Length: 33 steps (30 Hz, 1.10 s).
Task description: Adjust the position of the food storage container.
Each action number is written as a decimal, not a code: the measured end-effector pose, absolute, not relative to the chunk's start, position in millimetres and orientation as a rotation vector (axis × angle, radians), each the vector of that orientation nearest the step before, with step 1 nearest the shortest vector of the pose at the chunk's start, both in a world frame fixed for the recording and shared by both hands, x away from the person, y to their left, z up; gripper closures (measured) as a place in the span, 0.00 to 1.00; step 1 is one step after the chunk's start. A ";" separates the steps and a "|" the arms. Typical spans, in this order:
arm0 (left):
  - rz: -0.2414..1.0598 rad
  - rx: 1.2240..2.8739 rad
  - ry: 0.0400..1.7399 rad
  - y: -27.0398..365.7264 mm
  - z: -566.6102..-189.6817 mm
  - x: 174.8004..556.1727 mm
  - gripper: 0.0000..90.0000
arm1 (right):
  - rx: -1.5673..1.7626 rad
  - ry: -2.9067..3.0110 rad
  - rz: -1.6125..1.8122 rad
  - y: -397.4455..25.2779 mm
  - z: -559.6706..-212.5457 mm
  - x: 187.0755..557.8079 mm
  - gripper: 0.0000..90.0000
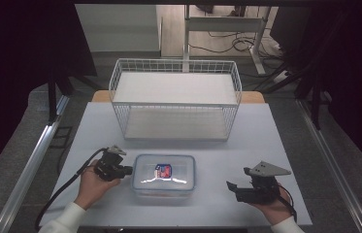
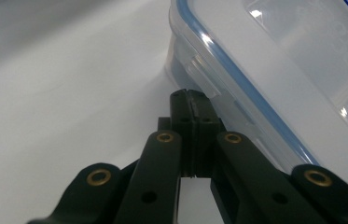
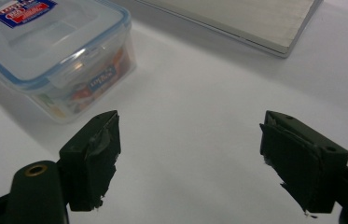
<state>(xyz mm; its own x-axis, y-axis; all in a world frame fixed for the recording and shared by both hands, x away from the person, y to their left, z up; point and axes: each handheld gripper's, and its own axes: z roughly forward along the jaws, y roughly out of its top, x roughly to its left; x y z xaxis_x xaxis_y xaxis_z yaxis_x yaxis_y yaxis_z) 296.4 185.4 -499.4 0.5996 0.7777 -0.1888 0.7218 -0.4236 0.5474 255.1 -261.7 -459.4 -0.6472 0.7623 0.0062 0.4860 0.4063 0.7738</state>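
A clear plastic container (image 1: 164, 175) with a blue-sealed lid and a red and blue label lies at the front middle of the white table (image 1: 266, 136). My left gripper (image 1: 128, 171) is at its left side, jaws shut. In the left gripper view the tips (image 2: 191, 95) sit just under the side latch flap (image 2: 200, 71) of the container (image 2: 283, 65), with nothing seen between them. My right gripper (image 1: 233, 187) rests to the container's right, well apart from it. Its jaws stand wide open (image 3: 188, 154) over bare table, with the container (image 3: 45, 51) farther off at upper left.
A white wire basket (image 1: 176, 99) with a flat pale floor stands behind the container at the back of the table. Its base (image 3: 251, 21) shows at the top of the right gripper view. Metal rails run along both sides of the table.
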 end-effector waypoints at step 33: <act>0.047 2.249 1.115 161.1 -498.6 282.2 1.00 | 1.047 2.330 1.106 -250.2 -461.3 261.6 0.22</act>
<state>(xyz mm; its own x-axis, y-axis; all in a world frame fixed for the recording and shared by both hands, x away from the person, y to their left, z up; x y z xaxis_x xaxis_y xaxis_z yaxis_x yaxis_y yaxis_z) 282.2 161.1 -498.6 0.6430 0.7301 -0.2313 0.7078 -0.4512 0.5436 261.6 -250.2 -461.3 -0.6627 0.7488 -0.0034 0.4707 0.4201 0.7759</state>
